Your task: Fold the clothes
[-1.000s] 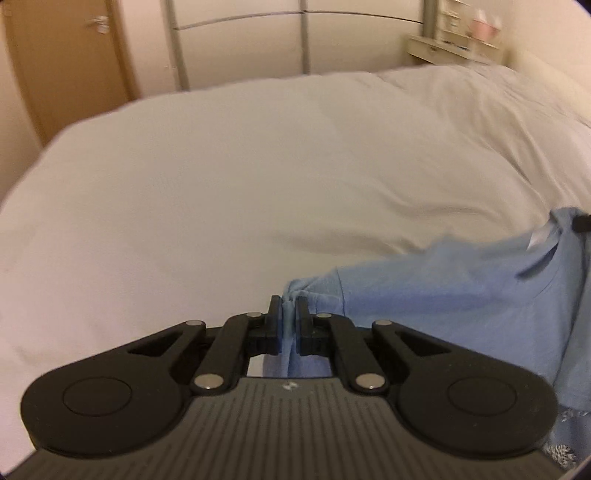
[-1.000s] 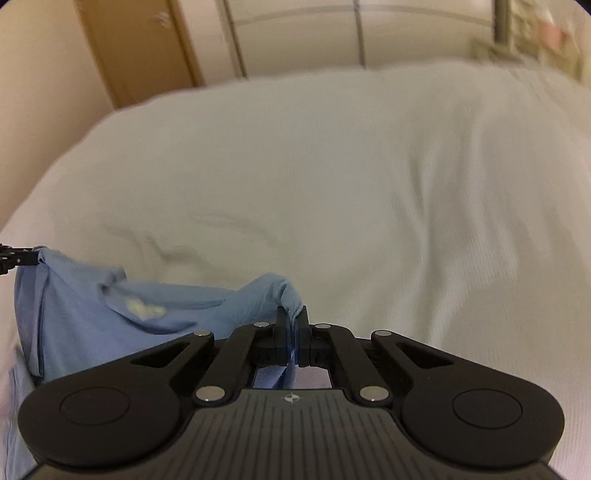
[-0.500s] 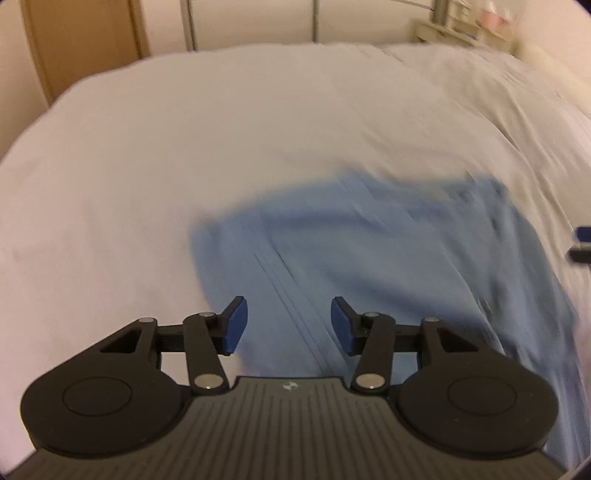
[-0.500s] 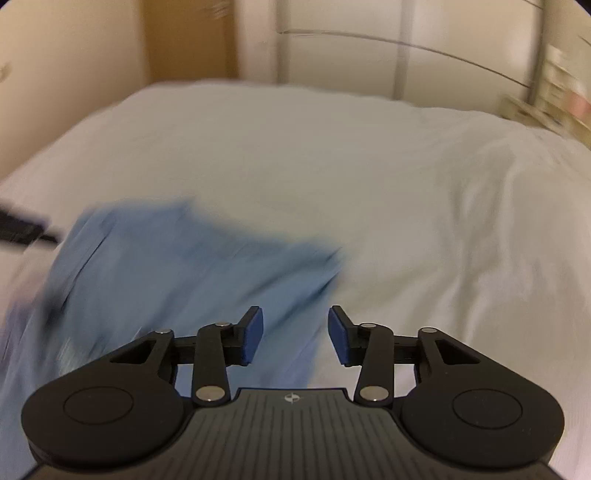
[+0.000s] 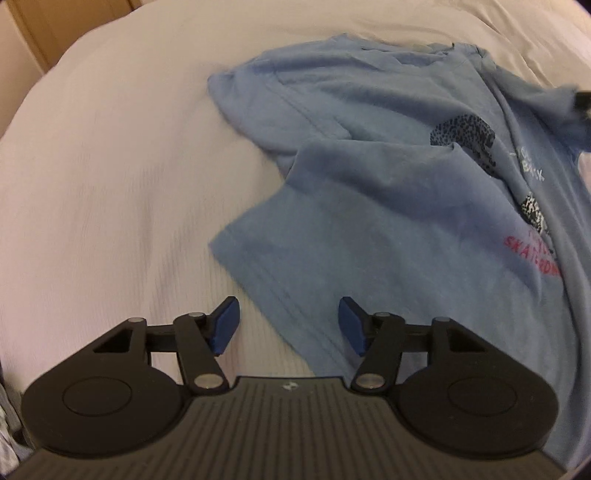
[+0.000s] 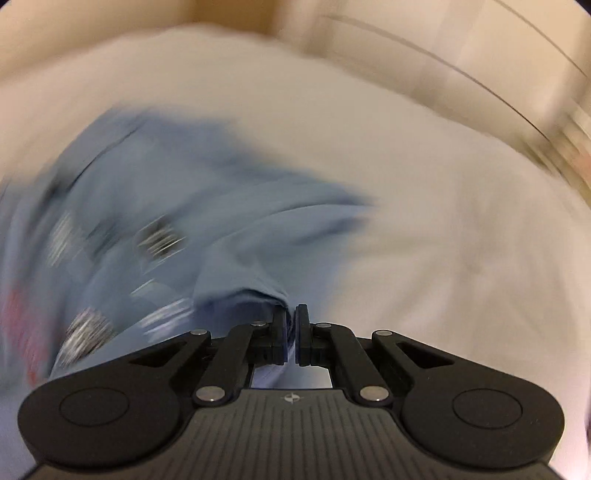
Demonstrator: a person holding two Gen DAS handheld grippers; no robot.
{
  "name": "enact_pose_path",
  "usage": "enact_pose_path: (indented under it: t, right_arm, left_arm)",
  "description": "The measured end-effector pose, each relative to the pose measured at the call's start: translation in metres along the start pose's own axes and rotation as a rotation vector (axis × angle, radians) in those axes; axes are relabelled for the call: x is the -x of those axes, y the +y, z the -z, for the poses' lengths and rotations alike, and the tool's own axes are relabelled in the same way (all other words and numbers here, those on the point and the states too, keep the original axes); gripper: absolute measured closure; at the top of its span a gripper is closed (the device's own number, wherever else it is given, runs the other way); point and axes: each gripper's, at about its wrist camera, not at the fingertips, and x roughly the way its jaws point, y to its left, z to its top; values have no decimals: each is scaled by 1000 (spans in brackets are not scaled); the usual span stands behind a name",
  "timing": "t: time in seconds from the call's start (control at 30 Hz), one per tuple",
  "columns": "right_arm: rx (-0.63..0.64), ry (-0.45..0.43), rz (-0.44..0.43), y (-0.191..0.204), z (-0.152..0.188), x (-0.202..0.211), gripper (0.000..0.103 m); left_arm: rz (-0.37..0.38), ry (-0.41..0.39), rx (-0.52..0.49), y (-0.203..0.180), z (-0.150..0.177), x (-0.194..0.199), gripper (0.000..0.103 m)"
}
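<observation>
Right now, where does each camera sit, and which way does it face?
Left wrist: on the left hand-held gripper, facing steeply down at the blue T-shirt on the white bedspread; its open jaws show.
Right wrist: on the right hand-held gripper, angled down, blurred; jaws shut on the shirt's edge.
Shared: shirt and bedspread.

place: bedroom in a home | shown by: wide bed (image 5: 110, 166) under pale cover; wood-toned door (image 5: 55, 22), likely, at top-left corner
</observation>
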Motion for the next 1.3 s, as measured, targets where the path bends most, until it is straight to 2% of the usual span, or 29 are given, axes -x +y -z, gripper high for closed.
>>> enact_pose_path:
  t: [0.07, 0.17, 0.23, 0.27, 0.33, 0.37, 0.4, 0.47, 0.6, 0.73, 0.8, 0.87, 0.93, 1.0, 1.03, 1.07, 1.13, 1.3]
  right_arm:
    - [-181, -12, 89, -55, 3, 14, 102]
    - [-418, 32, 200, -126, 23, 18, 101]
    - [-502, 115, 205, -153, 39, 5, 100]
    - [-532, 141, 217, -161, 47, 1, 97]
    - [-561, 162, 246, -167, 56, 0, 92]
    - [-570, 155, 245, -164, 58, 5, 88]
    - [-580, 146, 242, -160, 60, 11, 79]
    - [-603, 139, 220, -152, 68, 21, 68]
    - [-615, 200, 75, -112, 84, 34, 61]
    - [-617, 297, -73, -59, 111, 49, 58]
    - [-627, 350, -145, -33, 123, 58, 56]
    - [-635, 381, -203, -13, 135, 70, 54]
    - [-650, 409, -252, 7, 144, 83, 51]
    - [-679, 439, -296, 24, 152, 94, 48]
    - [-696, 448, -313, 30, 156, 98, 47]
    - [-712, 456, -330, 36, 159, 103, 45]
    - [-741, 457, -341, 45, 168, 114, 41]
    - [-851, 420, -336, 63, 187, 132, 37]
  left_arm:
    - [17, -4, 14, -1, 2, 3, 48]
    - [49, -13, 40, -1, 4, 7, 48]
    - [60, -16, 54, 1, 4, 8, 48]
    - [65, -17, 67, 2, 4, 8, 47]
    - [73, -15, 108, 8, 4, 10, 46]
    - [75, -11, 133, 12, 5, 10, 46]
    - [77, -7, 158, 16, 5, 10, 45]
    - [86, 7, 221, 24, 7, 8, 43]
    - [122, 41, 344, 39, 11, 0, 41]
    - [153, 58, 405, 45, 16, -9, 44]
    - [198, 43, 435, 48, 18, -9, 55]
    - [227, 40, 441, 49, 19, -11, 76]
    - [248, 41, 453, 53, 21, -13, 82]
    - [270, 42, 478, 59, 23, -15, 81]
    - [282, 42, 496, 63, 23, -17, 73]
    - [295, 38, 506, 67, 23, -19, 58]
    - [325, 22, 520, 74, 21, -25, 51]
    - [360, -38, 550, 88, 8, -39, 51]
